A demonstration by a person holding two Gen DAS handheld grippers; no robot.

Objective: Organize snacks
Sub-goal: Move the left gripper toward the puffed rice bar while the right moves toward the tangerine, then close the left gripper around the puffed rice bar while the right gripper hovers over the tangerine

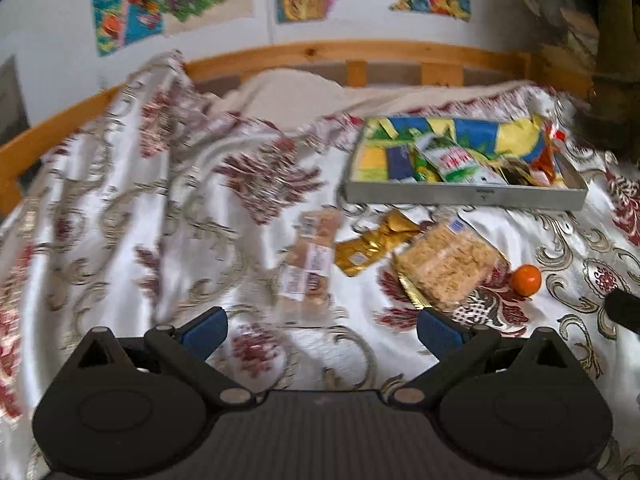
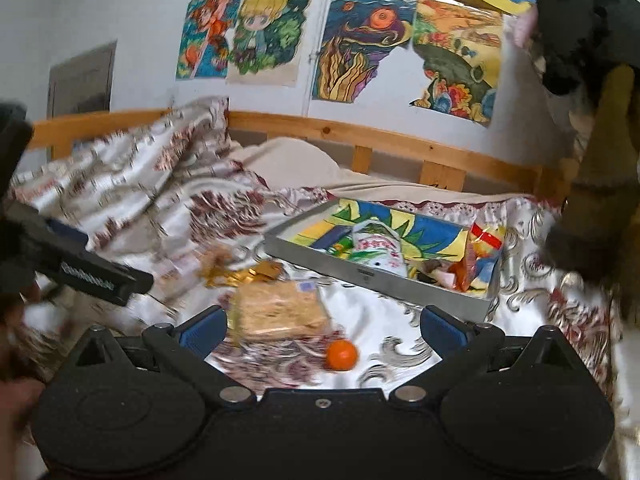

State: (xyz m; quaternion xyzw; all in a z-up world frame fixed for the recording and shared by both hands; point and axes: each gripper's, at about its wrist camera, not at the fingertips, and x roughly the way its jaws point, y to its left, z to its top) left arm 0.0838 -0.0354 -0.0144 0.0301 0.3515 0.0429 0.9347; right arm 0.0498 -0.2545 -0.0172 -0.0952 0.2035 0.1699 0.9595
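Left gripper: the black two-finger left gripper with blue pads (image 1: pixel 322 330) hangs over the bedspread with its jaws spread wide and nothing between them; in the right wrist view it shows as a dark bar at the left edge (image 2: pixel 96 278)
Right gripper: the black two-finger right gripper with blue pads (image 2: pixel 323 327) is likewise wide apart and empty, above the loose snacks
Surface: a white satin bedspread with red and grey floral pattern (image 1: pixel 120 208) covers a bed with a pale wooden rail (image 1: pixel 320 50); the cloth is rumpled toward the left
Tray: a shallow grey rectangular tray lined with a bright blue, yellow and green drawing (image 1: pixel 460 196) sits on the bedspread at far right; inside it lie a white packet with red and green print (image 1: pixel 452 158) and several other wrappers at its right end, too blurred to name
Loose snacks: all lie on the cloth in front of the tray, outside it; a long clear packet of pale biscuits (image 1: pixel 310 264) at left; a crumpled gold foil wrapper (image 1: pixel 372 246) just beside it; a clear bag of beige puffed squares (image 1: pixel 450 266) next, touching the gold wrapper's corner
Fruit: a small round orange mandarin (image 1: pixel 526 279) rests near the bag's right side, apart from it; in the right wrist view it lies between the open fingers (image 2: pixel 341 355)
Wall: bright painted drawings (image 2: pixel 256 28) hang above the rail
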